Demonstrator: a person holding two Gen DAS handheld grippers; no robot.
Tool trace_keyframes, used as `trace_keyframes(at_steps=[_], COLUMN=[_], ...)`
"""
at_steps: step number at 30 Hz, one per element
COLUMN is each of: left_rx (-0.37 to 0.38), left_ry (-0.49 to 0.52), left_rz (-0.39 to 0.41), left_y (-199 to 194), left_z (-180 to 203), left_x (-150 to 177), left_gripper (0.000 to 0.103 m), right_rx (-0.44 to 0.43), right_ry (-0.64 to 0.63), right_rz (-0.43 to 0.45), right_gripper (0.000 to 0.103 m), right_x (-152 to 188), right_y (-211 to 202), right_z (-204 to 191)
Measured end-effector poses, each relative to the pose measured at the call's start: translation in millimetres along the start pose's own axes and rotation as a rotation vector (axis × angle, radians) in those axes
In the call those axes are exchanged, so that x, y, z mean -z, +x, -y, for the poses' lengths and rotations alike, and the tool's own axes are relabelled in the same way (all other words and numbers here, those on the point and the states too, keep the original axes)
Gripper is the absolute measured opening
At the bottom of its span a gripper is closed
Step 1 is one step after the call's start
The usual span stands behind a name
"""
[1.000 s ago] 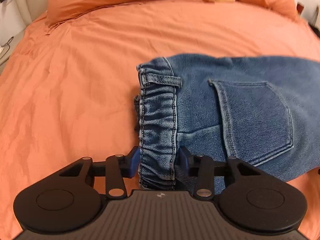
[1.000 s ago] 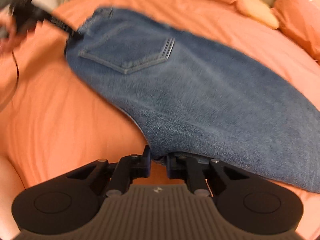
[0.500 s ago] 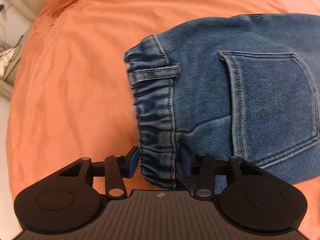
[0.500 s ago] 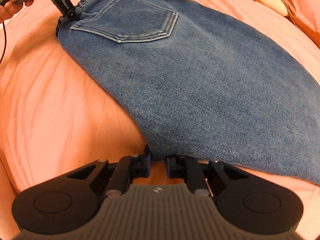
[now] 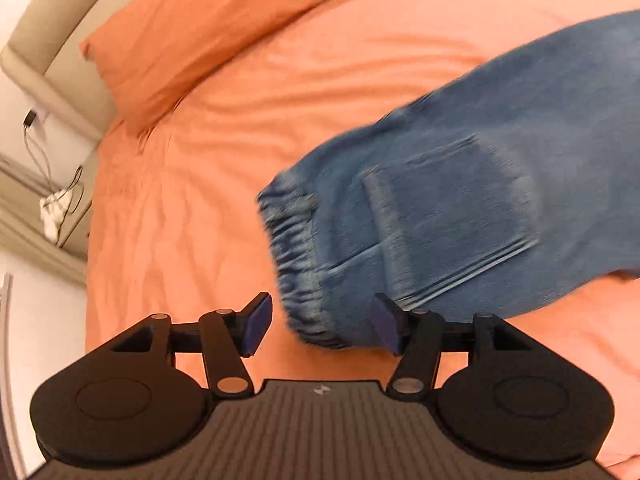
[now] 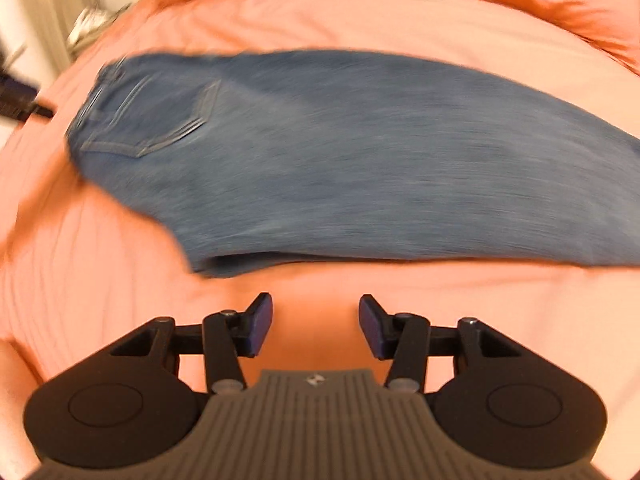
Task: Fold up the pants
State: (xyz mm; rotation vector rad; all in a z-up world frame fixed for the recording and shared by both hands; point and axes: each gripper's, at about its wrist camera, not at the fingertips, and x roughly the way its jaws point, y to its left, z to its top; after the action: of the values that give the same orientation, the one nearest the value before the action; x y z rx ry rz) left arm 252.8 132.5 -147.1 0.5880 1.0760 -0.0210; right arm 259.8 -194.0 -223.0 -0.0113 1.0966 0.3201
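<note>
Jeans [image 6: 340,152] lie flat on orange bedspread [image 6: 100,280], back pocket [image 5: 452,216] up, legs stacked, so lengthwise halving looks done. Left gripper [image 5: 320,326]: jaws have just been opening, now spread; elastic waistband [image 5: 296,264] sits between pads w/o being pressed, i.e. let go. Right gripper [image 6: 316,326]: jaws have just been opening too, spread over bare bedspread, nothing between them, near the jeans' near edge but apart from it. Both views blurred. Likely reason for both releases: garment laid down, grippers freed to re-grip for the crosswise fold. Pillow [image 5: 192,40] beyond, well apart.
</note>
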Motion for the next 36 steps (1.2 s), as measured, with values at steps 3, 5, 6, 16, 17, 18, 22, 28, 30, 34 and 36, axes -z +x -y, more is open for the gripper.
trace_keyframes(at_steps=[3,5,6,16,17,18,22,28,30,34,36], left_rx=[0.032,0.055,0.067,0.154,0.158,0.162,0.179,0.199,0.200,0.174,0.162], left_ry=[-0.012,-0.014,-0.015,-0.011,0.003,0.017,0.065,0.154,0.183,0.217,0.221], left_rz=[0.023,0.043,0.050,0.085,0.085,0.085,0.080,0.044,0.014,-0.062,-0.093], left_y=[-15.9,-20.0,-24.4,-28.2,-27.3,-25.4,-15.4,2.6,12.0,34.4,44.2], left_z=[19.5,34.2,41.5,113.5,123.9,134.1,174.4,233.2,249.9,270.7,275.5], left_x=[-12.3,-20.9,-23.0,-77.4,-84.8,-92.7,-124.8,-162.7,-169.1,-172.7,-171.2], left_gripper=[0.067,0.067,0.067,0.067,0.067,0.067,0.067,0.067,0.063,0.055,0.049], right_rx=[0.028,0.059,0.073,0.205,0.202,0.199,0.164,0.062,0.047,0.025,0.007], right_ry=[0.082,0.152,0.196,0.627,0.658,0.684,0.804,0.954,0.959,0.941,0.886], right_rz=[0.041,0.067,0.077,0.177,0.185,0.196,0.242,0.287,0.283,0.286,0.339], right_gripper=[0.042,0.042,0.042,0.042,0.041,0.041,0.040,0.026,0.021,0.004,0.002], right_x=[2.5,7.4,8.4,27.2,29.3,31.0,39.8,49.8,47.4,43.3,37.1], right_y=[-26.2,-44.8,-52.9,-110.2,-109.8,-108.6,-96.9,-72.9,-63.8,-59.1,-71.1], right_z=[52.2,92.1,114.6,336.2,352.2,366.0,421.9,480.9,491.0,504.6,501.3])
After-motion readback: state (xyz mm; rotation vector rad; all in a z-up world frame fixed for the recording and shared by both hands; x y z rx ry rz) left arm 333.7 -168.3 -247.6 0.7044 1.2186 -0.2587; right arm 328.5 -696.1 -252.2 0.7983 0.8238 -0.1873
